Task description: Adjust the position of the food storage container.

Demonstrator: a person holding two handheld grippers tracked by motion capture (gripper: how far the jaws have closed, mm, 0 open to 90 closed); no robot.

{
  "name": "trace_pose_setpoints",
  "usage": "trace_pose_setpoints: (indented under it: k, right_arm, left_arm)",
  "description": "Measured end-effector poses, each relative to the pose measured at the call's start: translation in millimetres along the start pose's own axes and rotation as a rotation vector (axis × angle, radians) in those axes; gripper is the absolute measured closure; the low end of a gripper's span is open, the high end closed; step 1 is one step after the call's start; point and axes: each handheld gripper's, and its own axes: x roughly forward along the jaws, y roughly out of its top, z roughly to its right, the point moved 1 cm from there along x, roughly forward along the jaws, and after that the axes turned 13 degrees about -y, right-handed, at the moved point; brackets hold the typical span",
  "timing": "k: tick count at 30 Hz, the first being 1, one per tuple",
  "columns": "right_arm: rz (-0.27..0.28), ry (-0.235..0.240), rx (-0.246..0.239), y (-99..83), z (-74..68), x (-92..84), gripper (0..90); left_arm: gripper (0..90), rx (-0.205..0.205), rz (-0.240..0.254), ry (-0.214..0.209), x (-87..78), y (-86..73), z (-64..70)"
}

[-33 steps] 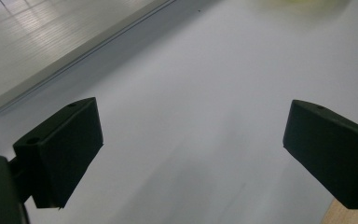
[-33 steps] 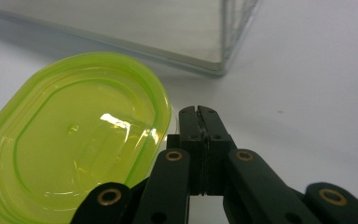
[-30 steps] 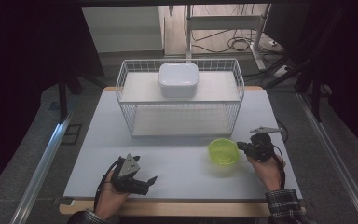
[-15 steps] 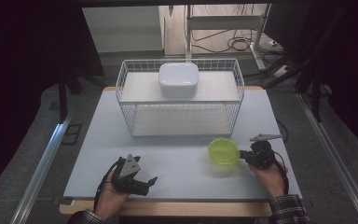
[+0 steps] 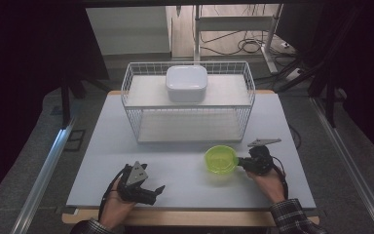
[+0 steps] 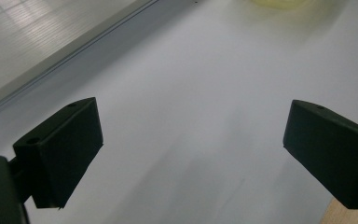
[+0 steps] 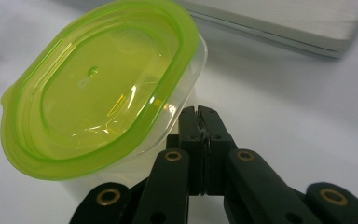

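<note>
Plastic tub (image 7: 135,154) with green lid (image 7: 98,88): light, thin-walled, slick (likely empty). Best taken across the walls. Right gripper (image 7: 200,119) clenched beside it, grasping nothing; left gripper (image 6: 191,154) released.

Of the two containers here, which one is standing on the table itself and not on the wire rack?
The small clear container with the green lid, near the right tool. The other, a white container, sits on the top shelf of the wire rack farther back.

White table (image 5: 185,165) bears a wire rack (image 5: 187,105) and green-lidded container (image 5: 220,160)
</note>
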Motion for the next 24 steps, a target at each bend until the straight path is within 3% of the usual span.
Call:
trace_pose_setpoints:
  k: [11, 24]
  right_arm:
    - [0.004, 0.073, -0.064, 13.9, -31.3, 21.2, 88.4]
    - [-0.005, 0.141, -0.074, 20.4, -55.9, 36.4, 88.4]
  left_arm:
    - [4.0, 0.005, -0.008, 0.000, 1.6, 0.1, 0.8]
    - [4.0, 0.009, -0.014, -0.001, 1.9, 0.3, 1.5]
